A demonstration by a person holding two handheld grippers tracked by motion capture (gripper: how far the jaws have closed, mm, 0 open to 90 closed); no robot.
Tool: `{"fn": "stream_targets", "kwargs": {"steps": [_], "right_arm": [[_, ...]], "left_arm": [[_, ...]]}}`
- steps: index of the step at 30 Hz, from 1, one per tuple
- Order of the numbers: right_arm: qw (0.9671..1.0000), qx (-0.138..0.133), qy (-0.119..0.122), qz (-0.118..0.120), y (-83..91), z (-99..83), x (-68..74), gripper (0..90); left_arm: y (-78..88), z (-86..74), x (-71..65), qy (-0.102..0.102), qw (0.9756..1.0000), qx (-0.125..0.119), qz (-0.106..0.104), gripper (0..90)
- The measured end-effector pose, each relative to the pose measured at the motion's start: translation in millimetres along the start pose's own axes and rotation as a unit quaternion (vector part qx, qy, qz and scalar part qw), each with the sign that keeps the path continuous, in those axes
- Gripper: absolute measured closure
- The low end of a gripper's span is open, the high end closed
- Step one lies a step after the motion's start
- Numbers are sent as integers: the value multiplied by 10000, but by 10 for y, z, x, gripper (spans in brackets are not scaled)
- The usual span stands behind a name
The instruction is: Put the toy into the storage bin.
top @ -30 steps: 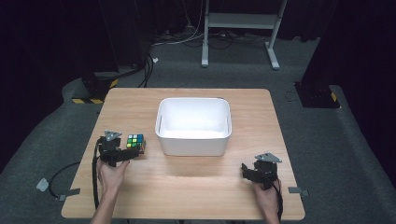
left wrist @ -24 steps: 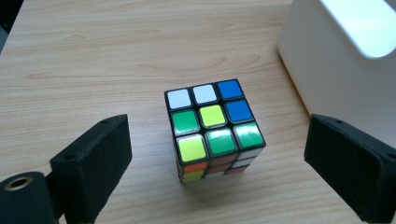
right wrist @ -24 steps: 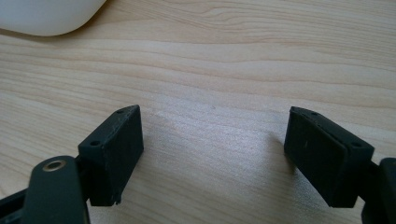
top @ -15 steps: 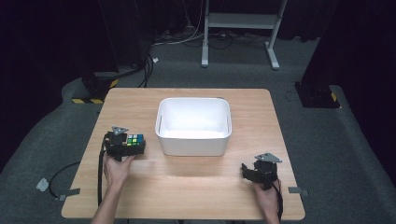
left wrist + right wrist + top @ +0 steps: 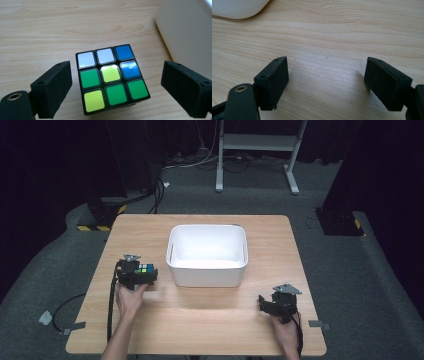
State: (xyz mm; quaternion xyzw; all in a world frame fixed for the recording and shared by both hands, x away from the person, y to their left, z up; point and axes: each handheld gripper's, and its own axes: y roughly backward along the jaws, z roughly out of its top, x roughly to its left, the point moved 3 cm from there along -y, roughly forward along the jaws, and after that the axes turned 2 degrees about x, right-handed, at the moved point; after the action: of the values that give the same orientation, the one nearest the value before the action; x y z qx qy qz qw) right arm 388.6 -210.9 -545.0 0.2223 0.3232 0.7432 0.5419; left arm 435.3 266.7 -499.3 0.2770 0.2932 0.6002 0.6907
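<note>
The puzzle cube (image 5: pixel 112 78) rests on the wooden tabletop (image 5: pixel 200 320), on the person's left side, just beside the left wall of the white bin (image 5: pixel 207 255) but apart from it. In the left gripper view its top face shows two white tiles and one blue tile in the far row, green, yellow-green and blue in the middle row, and yellow-green, green and green in the near row. The cube stands flat on the tabletop and sits slightly turned relative to the jaws.

The left tongs (image 5: pixel 116 85) straddle the cube, one black jaw on each side. A visible gap remains between each jaw pad and the cube's side, narrower on the left of that view and wider on the right, so the tongs are released and grasp nothing. The jaws have just been closing, with the cube between them. In the high view the left tongs (image 5: pixel 145 276) lie over the cube, the left hand (image 5: pixel 131 297) behind them, a black cable trailing along the forearm toward the tabletop's near edge.

The white bin stands at the middle of the tabletop, toward its far edge, upright, its interior showing no contents.

The right tongs (image 5: pixel 265 304) rest near the tabletop's near right corner, well apart from the bin and the cube. In the right gripper view the right tongs (image 5: pixel 325 82) are released, jaws spread wide over bare wood, the bin's rounded corner at the upper left of that view.
</note>
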Motion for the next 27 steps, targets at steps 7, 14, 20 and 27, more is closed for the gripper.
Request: {"fn": "stream_targets", "kwargs": {"steps": [7, 14, 20, 27], "right_arm": [[10000, -3, 7, 7, 0, 0, 0, 195], [10000, 7, 1, -2, 2, -1, 2, 195], [10000, 5, 6, 0, 2, -2, 2, 195], [10000, 6, 1, -4, 3, -2, 2, 195]], "left_arm": [[-76, -18, 9, 76, 10000, 15, 12, 140], [-161, -89, 42, 175, 9998, 2, 85, 149], [-188, -124, 70, 117, 9998, -41, 180, 160], [-190, -124, 33, 78, 9996, -130, 227, 228]]}}
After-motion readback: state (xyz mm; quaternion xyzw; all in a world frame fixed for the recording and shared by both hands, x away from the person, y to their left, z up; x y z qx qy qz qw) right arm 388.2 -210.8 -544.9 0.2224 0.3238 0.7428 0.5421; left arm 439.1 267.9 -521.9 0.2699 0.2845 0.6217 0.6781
